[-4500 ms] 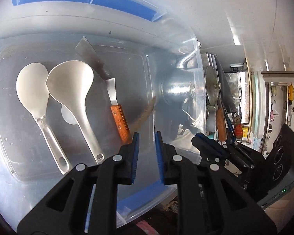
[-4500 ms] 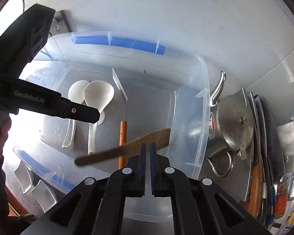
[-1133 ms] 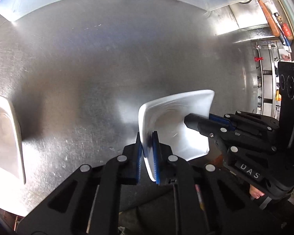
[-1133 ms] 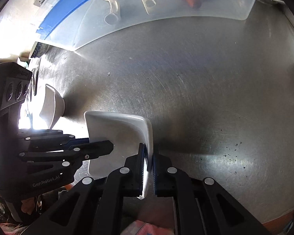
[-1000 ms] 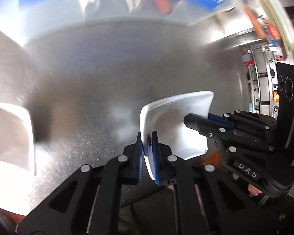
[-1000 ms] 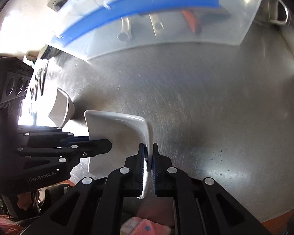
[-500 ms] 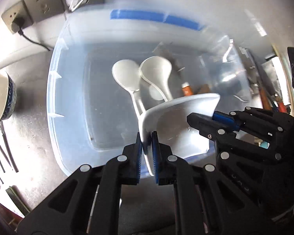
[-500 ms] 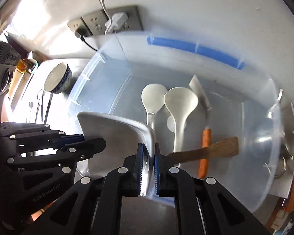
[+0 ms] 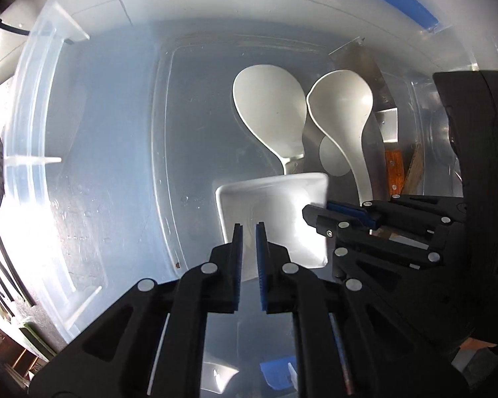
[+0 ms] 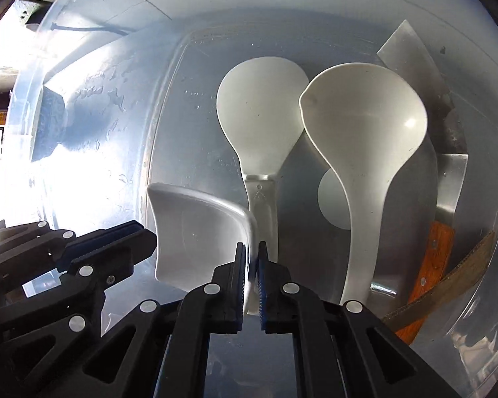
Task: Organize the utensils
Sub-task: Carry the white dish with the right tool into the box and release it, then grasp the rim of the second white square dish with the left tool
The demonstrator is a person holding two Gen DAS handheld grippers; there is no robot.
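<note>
Both claws clamp the white dish (image 10: 196, 232): the left claw (image 9: 248, 232) on one rim, the right claw (image 10: 252, 252) on the opposite. It hangs inside the clear bin (image 9: 33, 126), beside the spoons (image 10: 262, 112). Best lowered level onto the bare floor toward the bin's left edge, then released together.

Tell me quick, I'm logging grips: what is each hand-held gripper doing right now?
Left hand-held gripper: closed on the white square ceramic dish's rim.
Right hand-held gripper: closed on the opposite rim of the same dish.

Both tongs, left (image 9: 248, 229) and right (image 10: 252, 248), point steeply down, clamped shut
</note>
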